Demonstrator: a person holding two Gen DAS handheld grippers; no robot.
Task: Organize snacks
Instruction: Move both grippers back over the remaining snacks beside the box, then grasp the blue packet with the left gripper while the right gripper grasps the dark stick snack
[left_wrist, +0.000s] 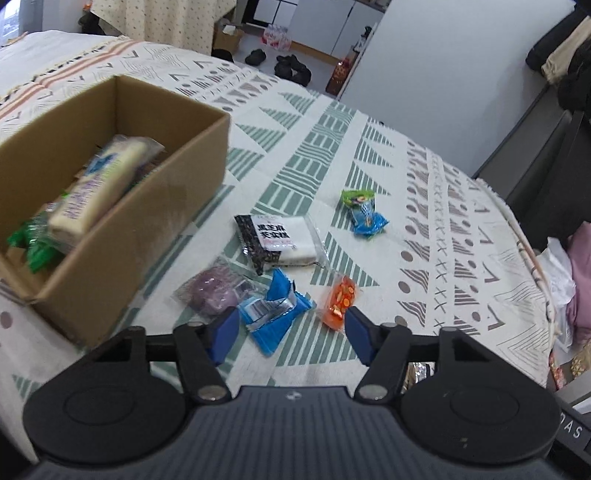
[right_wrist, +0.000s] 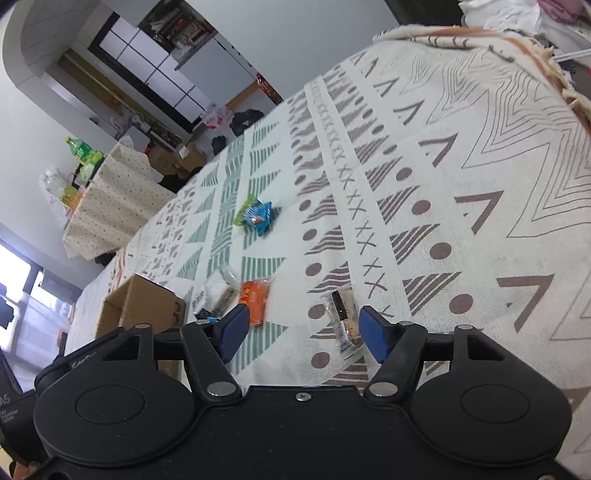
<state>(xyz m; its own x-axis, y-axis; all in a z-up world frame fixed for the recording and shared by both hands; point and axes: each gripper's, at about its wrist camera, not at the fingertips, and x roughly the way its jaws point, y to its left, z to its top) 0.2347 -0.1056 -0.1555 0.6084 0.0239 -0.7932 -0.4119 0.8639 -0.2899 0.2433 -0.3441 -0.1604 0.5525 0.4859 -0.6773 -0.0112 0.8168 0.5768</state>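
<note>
Honestly you're lined up nicely here. Your left gripper (left_wrist: 291, 328) has its blue pads parted with nothing pinched yet, and the crinkly blue foil snack packet (left_wrist: 273, 310) sits right between them on the patterned tablecloth (left_wrist: 424, 177), so drop straight down and catch the bunched middle, not a loose corner. Watch the small orange candy wrapper (left_wrist: 338, 301) beside the right pad. Your right gripper (right_wrist: 301, 328) is also parted and empty, with the clear-wrapped brown biscuit bar (right_wrist: 345, 321) just inside its right pad; centre it first. Then both go in the open cardboard box (left_wrist: 184, 177).
</note>
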